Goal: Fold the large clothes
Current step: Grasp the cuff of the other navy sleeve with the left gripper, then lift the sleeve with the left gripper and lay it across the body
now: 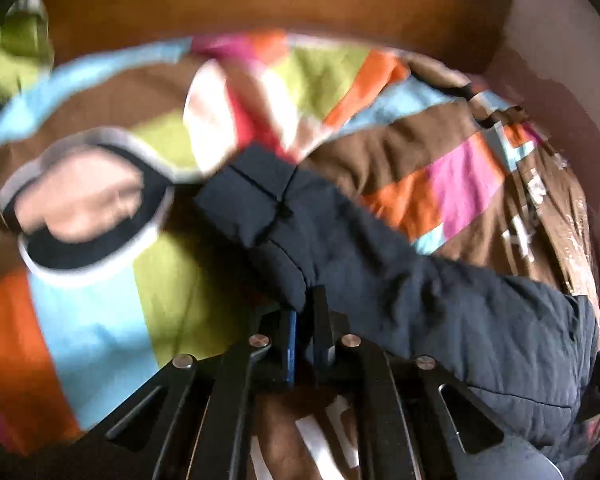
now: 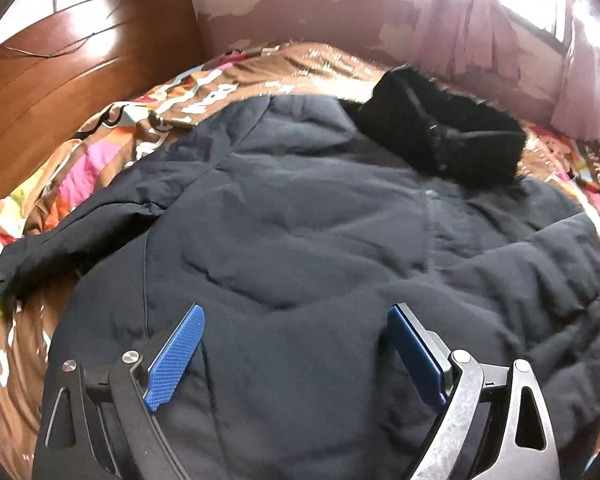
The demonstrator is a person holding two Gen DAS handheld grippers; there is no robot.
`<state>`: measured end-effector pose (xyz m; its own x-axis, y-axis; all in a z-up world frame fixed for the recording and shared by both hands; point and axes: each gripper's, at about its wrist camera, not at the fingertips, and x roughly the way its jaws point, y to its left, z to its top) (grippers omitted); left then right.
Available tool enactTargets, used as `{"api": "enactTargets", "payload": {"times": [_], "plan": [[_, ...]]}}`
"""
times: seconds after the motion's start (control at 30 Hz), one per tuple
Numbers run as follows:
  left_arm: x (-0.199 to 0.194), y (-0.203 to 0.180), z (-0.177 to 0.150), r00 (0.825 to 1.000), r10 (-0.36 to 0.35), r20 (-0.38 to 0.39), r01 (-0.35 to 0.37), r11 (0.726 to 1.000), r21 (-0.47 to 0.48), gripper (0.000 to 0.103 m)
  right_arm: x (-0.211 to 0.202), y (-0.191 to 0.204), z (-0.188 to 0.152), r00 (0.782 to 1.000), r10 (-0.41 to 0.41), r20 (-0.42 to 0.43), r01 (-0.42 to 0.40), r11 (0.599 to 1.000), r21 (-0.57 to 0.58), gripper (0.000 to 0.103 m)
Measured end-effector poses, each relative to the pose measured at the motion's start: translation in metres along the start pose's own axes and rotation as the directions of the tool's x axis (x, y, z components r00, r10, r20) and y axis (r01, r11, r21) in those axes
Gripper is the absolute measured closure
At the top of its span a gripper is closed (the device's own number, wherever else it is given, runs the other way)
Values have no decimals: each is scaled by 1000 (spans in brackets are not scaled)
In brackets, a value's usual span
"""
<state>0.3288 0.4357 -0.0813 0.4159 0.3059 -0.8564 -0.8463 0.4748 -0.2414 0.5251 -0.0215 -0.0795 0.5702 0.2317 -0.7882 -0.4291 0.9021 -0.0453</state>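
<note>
Jacket point(image 2: 300, 208), dark, padded: spread on bed point(image 2: 260, 64). Left gripper point(image 1: 304, 320) pinches sleeve point(image 1: 284, 216); right gripper point(image 2: 296, 356) gapes, empty. Advice: carry sleeve flat across body.

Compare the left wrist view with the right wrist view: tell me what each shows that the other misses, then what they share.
Only the left wrist view: the left tongs shut on the cuff end of the jacket's sleeve, and a blurred cartoon figure printed on the bedspread.

Only the right wrist view: the right tongs open above the jacket's body, the black furry collar, pink curtains and a bright window.

Both: the dark jacket, the colourful bedspread, the wooden headboard and the pink wall.
</note>
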Motion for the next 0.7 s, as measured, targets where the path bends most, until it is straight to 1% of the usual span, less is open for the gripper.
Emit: {"api": "enactTargets", "payload": {"times": [0.07, 0.17, 0.23, 0.27, 0.3, 0.37, 0.4, 0.43, 0.5, 0.57, 0.63, 0.7], "plan": [[-20, -6, 5, 998, -13, 62, 11, 999, 34, 101, 8, 5, -2, 1000, -19, -16, 19, 1000, -10, 11], [-57, -18, 16, 988, -63, 144, 52, 996, 75, 101, 9, 3, -3, 1000, -17, -27, 16, 1000, -9, 10], [-91, -30, 24, 971, -124, 206, 99, 987, 127, 101, 3, -3, -1, 999, 11, -45, -11, 1000, 6, 10], [-104, -37, 28, 964, -146, 224, 114, 982, 149, 101, -1, -5, 0, 999, 22, -50, -21, 1000, 13, 10], [-126, -46, 30, 949, -185, 255, 138, 972, 190, 101, -5, -7, 1, 998, 30, -53, -29, 999, 18, 10], [-155, -66, 33, 929, -226, 291, 152, 955, 256, 101, -21, -15, 1, 998, 39, -50, -37, 999, 27, 10], [-173, -76, 32, 917, -251, 311, 159, 943, 291, 101, -29, -20, 1, 998, 38, -50, -36, 999, 35, 10], [-194, -89, 28, 899, -284, 333, 168, 926, 337, 101, -36, -24, 0, 998, 37, -55, -35, 999, 41, 10], [-221, -111, 21, 875, -334, 350, 180, 896, 407, 101, -49, -37, -2, 997, 20, -73, -16, 998, 59, 10], [-251, -136, 6, 841, -412, 352, 209, 846, 491, 101, -64, -54, -2, 997, 12, -75, -6, 996, 85, 10], [-271, -155, -7, 812, -472, 343, 231, 800, 554, 101, -82, -77, -3, 998, 2, -64, 5, 994, 112, 10], [-291, -179, -27, 778, -556, 293, 290, 731, 617, 101, -98, -96, -3, 999, -13, -52, 20, 991, 131, 10]]}}
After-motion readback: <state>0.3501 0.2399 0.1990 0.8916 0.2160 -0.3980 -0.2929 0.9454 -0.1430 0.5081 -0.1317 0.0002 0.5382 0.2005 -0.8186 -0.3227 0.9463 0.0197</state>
